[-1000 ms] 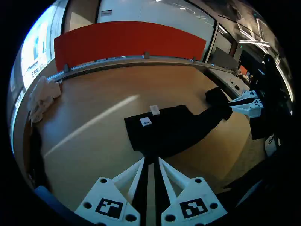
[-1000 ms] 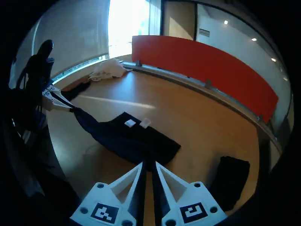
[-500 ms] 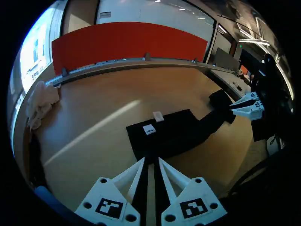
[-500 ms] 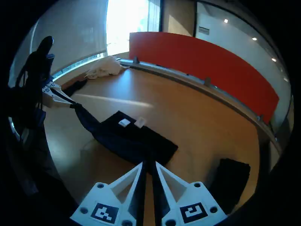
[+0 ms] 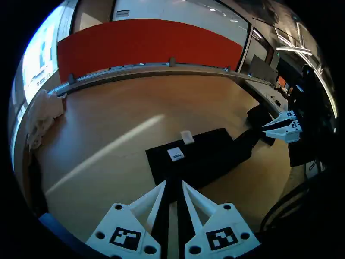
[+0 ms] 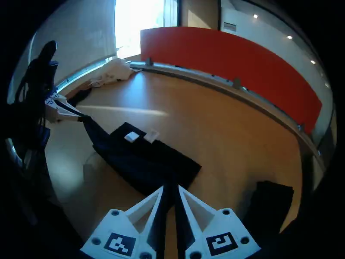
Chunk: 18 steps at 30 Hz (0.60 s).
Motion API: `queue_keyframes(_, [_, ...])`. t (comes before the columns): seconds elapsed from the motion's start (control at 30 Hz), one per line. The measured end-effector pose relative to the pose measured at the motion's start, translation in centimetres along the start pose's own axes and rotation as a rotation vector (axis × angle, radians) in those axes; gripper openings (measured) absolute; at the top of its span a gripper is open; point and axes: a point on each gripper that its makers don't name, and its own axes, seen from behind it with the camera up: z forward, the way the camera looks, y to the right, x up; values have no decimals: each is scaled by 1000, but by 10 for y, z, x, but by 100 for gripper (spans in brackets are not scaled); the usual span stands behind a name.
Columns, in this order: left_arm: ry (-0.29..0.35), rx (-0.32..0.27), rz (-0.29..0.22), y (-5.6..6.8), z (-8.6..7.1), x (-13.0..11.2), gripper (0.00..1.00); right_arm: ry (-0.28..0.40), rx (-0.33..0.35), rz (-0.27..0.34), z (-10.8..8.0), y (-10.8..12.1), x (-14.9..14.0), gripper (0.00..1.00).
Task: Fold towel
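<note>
My left gripper (image 5: 173, 184) and right gripper (image 6: 169, 190) each have fingers pinched tight on the dark towel (image 5: 207, 153)

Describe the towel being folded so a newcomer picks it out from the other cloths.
On the wooden table in front of the red divider, near the middle, lies a dark towel, its ends pinched by the left gripper and the right gripper. Unlike the white cloth heap by the window and the other dark cloth, it carries two white tags.
</note>
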Motion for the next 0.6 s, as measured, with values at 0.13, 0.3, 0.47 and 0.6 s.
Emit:
queue_keyframes(0.13, [-8, -2, -1, -4, 14, 1, 10, -16, -1, 7, 11, 5, -4, 10])
queue_keyframes(0.3, [-17, -6, -1, -10, 31, 1, 10, -29, 0, 27, 25, 9, -7, 10])
queue_keyframes(0.47, [-28, -11, -1, -15, 46, -2, 10, -37, -1, 46, 38, 13, -10, 10])
queue_keyframes(0.6, [-39, -8, -3, -20, 57, -6, 10, -46, 1, 58, 47, 15, -12, 10])
